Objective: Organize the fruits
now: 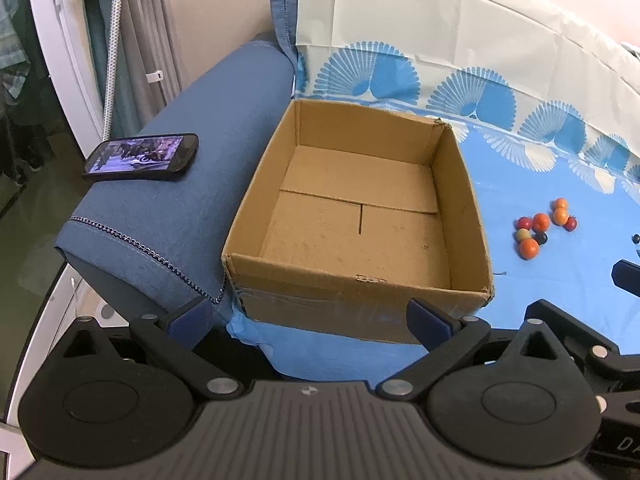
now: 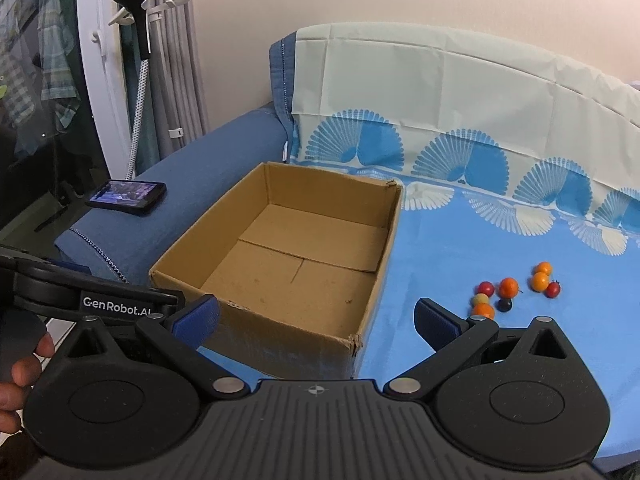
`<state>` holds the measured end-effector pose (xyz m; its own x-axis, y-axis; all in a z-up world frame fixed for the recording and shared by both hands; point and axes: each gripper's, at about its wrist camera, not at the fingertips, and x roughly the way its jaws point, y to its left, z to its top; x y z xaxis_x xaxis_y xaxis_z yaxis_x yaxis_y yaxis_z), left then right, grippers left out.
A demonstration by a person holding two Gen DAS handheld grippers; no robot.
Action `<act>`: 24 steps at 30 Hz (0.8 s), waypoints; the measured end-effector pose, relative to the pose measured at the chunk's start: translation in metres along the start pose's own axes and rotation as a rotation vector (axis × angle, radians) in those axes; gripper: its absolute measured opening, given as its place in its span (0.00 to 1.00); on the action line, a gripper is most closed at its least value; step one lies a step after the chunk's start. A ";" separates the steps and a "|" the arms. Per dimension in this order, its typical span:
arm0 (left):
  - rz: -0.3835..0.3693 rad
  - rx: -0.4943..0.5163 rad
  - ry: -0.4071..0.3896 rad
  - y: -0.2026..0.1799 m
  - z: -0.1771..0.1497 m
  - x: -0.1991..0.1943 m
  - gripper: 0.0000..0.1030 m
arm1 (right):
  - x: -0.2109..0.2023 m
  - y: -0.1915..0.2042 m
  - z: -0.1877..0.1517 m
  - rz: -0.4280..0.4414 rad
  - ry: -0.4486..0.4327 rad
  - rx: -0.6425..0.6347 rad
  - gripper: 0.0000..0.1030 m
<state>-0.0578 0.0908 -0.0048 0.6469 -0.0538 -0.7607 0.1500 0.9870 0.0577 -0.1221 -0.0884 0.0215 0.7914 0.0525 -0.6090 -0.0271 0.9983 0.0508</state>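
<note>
We see both grippers hanging above the near edge of a sofa seat covered by a blue patterned cloth [image 2: 440, 248]. The left gripper [image 1: 308, 316] has its jaws spread wide with nothing between them, and they frame the near wall of an open cardboard box [image 1: 360, 292]. The right gripper [image 2: 316, 318] likewise has its jaws spread wide and holds nothing; the box's near right corner sits between its blue pads [image 2: 198, 316].

The cardboard box [image 2: 280, 336] rests on the cloth against the blue sofa armrest [image 1: 192, 200], and we can see only its bare bottom flaps inside.

The small fruits [image 2: 514, 290] lie in a loose cluster on the cloth to the right of the box, well apart from it: several orange ones, a couple of red ones, one pale and one dark. In the left view the same fruits [image 1: 542, 228] sit beyond the right jaw.

A smartphone [image 1: 142, 157] with a lit screen lies on top of the armrest.
</note>
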 end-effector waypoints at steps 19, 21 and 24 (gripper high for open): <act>0.008 0.005 0.023 -0.004 -0.002 0.001 1.00 | -0.002 0.002 -0.001 0.015 0.001 -0.016 1.00; 0.010 0.007 0.026 -0.005 -0.002 0.001 1.00 | -0.002 0.002 -0.001 0.015 0.001 -0.014 1.00; 0.011 0.010 0.029 -0.006 -0.002 0.001 1.00 | -0.003 0.002 -0.001 0.017 0.001 -0.007 1.00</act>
<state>-0.0594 0.0848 -0.0067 0.6266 -0.0387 -0.7783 0.1509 0.9859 0.0724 -0.1248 -0.0870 0.0224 0.7904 0.0697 -0.6086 -0.0453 0.9974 0.0554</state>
